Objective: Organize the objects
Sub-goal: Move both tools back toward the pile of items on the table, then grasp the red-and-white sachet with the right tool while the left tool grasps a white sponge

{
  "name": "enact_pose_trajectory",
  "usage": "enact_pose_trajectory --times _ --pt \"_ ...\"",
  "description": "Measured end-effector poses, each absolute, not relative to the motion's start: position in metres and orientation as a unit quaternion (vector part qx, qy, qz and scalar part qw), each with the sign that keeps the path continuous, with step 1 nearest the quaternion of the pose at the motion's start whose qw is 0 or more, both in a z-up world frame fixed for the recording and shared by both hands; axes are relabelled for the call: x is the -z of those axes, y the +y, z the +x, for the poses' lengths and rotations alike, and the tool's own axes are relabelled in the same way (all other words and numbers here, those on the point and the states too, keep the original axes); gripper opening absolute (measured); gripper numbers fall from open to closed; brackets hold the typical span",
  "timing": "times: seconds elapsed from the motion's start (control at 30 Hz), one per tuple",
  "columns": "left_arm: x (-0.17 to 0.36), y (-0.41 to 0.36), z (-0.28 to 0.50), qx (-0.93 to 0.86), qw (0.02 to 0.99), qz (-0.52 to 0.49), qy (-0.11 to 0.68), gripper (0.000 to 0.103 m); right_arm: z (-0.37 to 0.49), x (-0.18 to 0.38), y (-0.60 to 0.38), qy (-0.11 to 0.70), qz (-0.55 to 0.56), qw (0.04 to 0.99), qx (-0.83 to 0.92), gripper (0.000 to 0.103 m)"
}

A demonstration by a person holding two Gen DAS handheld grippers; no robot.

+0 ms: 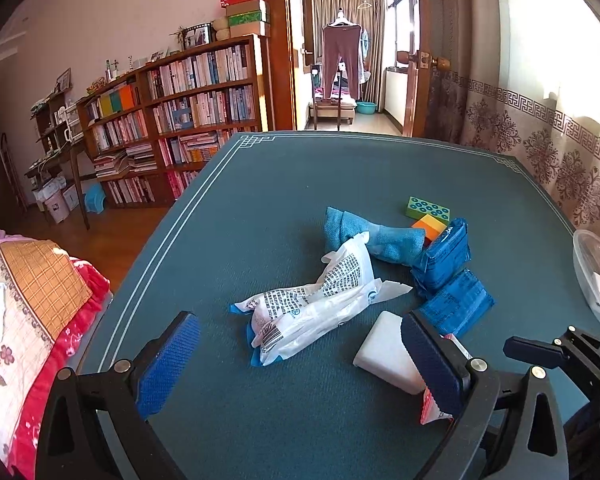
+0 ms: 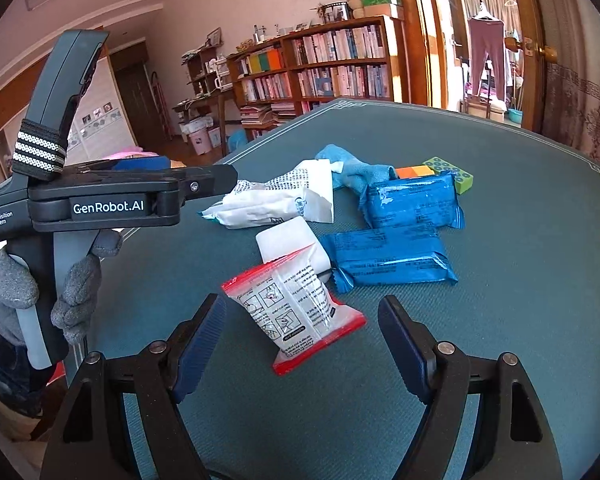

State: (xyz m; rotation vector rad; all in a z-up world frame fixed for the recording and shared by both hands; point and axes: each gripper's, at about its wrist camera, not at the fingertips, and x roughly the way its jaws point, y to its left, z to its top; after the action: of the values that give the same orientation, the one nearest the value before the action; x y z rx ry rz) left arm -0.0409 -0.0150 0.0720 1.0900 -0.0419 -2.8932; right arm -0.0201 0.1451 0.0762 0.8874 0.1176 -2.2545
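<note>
Both tongs, left [image 1: 300, 354] and right [image 2: 302, 338], gape wide over sealed blue packets [image 2: 392, 258]

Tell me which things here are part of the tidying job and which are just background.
Job:
- red-edged clear sachet
- white rectangular block
- two blue foil packets
- crumpled white printed bag
- blue folded cloth
- green studded brick
- orange block

Background:
- wooden bookshelf
- hanging mauve trousers
- patterned curtain

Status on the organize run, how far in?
Nothing looks sorted: two blue packets, white wrapper, blue cloth, white block and toy bricks sit jumbled. Right hand-held gripper, open, brackets the red-edged sachet; left hand-held gripper open, empty. Everything remains.
</note>
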Motion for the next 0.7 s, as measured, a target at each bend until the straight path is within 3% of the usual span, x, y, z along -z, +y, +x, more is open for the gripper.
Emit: enact_pose_trajectory --times 0.37,0.43,0.47,0.7 --pt "-0.067 -0.023 -0.045 0.932 0.031 0.362 -0.008 0.103 -0.033 -0.063 0.115 0.096 0.343 0.368 0.859 0.079" --pt "-0.065 -0.023 -0.046 0.931 0.028 0.365 -0.008 0.103 -0.035 -0.058 0.113 0.103 0.346 0.367 0.857 0.075" --pt "-0.064 -0.022 -0.047 0.930 0.027 0.366 -0.008 0.103 -0.036 -0.056 0.112 0.107 0.349 0.365 0.857 0.067" --pt "-0.055 -0.015 -0.049 0.926 0.013 0.378 -0.012 0.103 -0.036 -0.057 0.123 0.103 0.351 0.354 0.861 0.060"
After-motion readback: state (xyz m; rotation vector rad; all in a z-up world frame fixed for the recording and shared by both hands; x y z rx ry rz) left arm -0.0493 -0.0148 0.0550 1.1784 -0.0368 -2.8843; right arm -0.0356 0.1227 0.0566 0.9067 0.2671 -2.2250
